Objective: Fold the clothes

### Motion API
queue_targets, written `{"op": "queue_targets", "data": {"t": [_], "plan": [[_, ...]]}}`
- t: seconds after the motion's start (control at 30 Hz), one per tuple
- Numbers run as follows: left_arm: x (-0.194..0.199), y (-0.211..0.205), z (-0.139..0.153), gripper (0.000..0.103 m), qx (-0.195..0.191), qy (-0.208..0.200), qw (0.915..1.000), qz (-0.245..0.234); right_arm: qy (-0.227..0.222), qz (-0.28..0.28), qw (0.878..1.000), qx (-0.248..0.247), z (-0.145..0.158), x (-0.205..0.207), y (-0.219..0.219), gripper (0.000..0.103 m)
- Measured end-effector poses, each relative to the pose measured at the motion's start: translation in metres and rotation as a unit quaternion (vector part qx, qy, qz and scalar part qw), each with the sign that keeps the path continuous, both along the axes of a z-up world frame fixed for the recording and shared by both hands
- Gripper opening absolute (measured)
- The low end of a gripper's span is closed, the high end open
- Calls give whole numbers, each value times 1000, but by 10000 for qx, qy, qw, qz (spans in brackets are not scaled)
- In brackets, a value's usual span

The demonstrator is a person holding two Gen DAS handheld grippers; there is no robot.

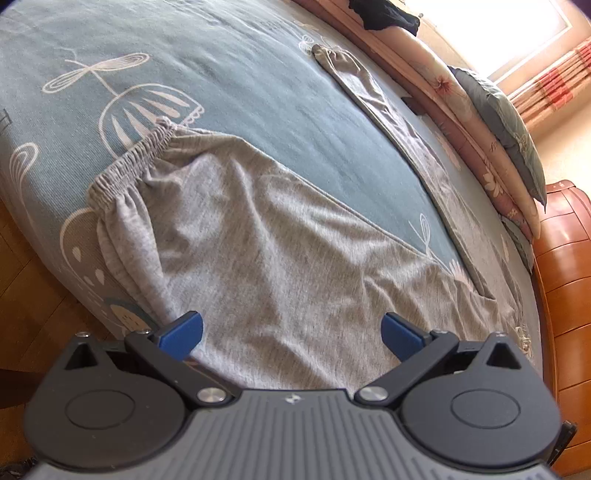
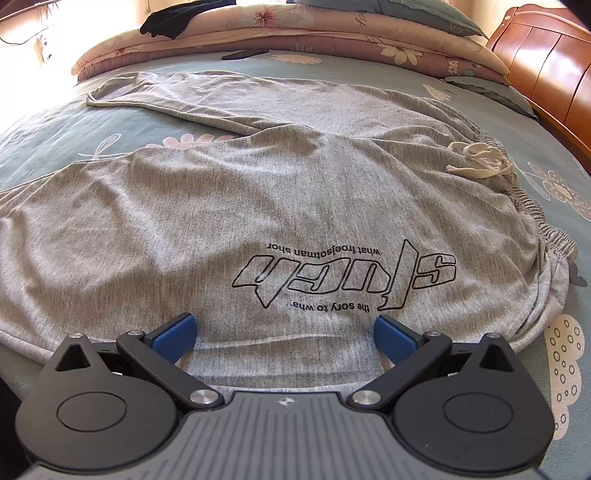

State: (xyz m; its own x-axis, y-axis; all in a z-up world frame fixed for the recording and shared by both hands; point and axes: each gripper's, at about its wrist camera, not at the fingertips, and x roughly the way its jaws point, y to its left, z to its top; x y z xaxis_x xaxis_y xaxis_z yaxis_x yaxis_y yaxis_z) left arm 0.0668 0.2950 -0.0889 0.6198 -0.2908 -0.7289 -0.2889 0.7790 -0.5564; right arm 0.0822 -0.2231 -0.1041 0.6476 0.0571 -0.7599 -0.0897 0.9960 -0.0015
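Grey trousers [image 2: 258,206] lie spread flat on the bed [image 1: 258,74], legs apart and unfolded, so folding appears not yet begun; left gripper [image 1: 291,332] and right gripper [image 2: 284,332] hover above the cloth, jaws wide open, holding nothing.

A blue patterned bedsheet [image 1: 221,55], wooden headboard [image 2: 546,62], floral quilt [image 2: 295,33], and sunlit window [image 1: 517,33].
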Motion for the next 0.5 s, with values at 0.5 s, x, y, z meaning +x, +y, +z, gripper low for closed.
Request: {"op": "queue_targets", "data": {"t": [0.5], "plan": [[21, 26, 11, 102, 588, 43, 9950, 810, -453, -27, 9990, -21, -6, -9, 2, 103]]}}
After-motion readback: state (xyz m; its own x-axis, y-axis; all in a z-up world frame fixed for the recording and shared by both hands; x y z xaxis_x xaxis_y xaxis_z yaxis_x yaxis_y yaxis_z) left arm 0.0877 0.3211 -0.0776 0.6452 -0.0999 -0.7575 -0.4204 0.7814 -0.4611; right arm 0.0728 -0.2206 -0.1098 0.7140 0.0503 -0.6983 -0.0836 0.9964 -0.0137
